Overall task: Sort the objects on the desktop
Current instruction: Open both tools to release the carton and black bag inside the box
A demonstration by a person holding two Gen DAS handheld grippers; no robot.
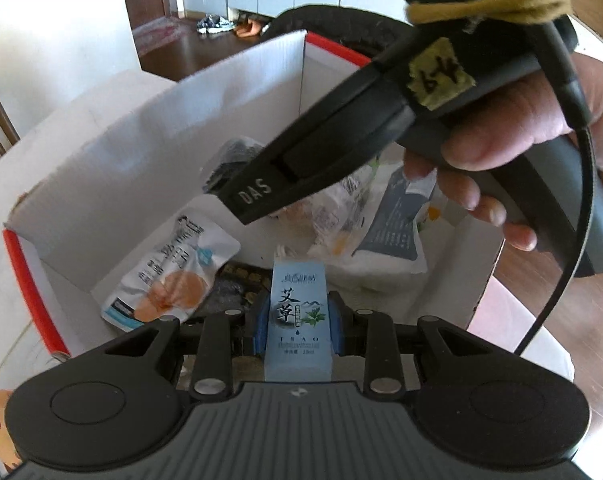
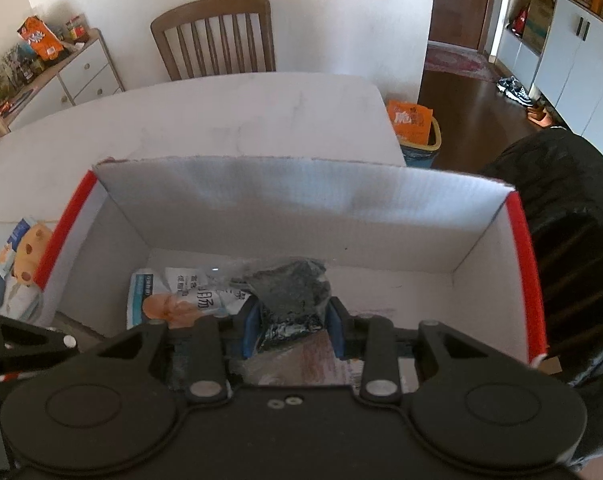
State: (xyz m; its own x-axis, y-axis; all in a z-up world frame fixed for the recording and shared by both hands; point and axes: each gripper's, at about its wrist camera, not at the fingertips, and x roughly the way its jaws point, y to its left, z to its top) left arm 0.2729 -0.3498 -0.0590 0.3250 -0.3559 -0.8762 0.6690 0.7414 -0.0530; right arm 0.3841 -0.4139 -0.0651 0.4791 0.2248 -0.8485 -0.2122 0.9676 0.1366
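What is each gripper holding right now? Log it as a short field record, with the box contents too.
left gripper: shut on a pale blue printed carton
right gripper: shut on a clear bag of dark crumbly stuff
container: white corrugated box with red edges
inside box: white snack pouch with orange picture, other packets
position: both grippers over the box

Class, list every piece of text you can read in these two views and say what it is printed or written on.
"DAS": side of the right tongs.
"44", handwritten, upside down: tape tag on those tongs.
"艾草" and "TSAO": blue box in the left tongs.
Snack pouch print, the box's small lines: too blurred.
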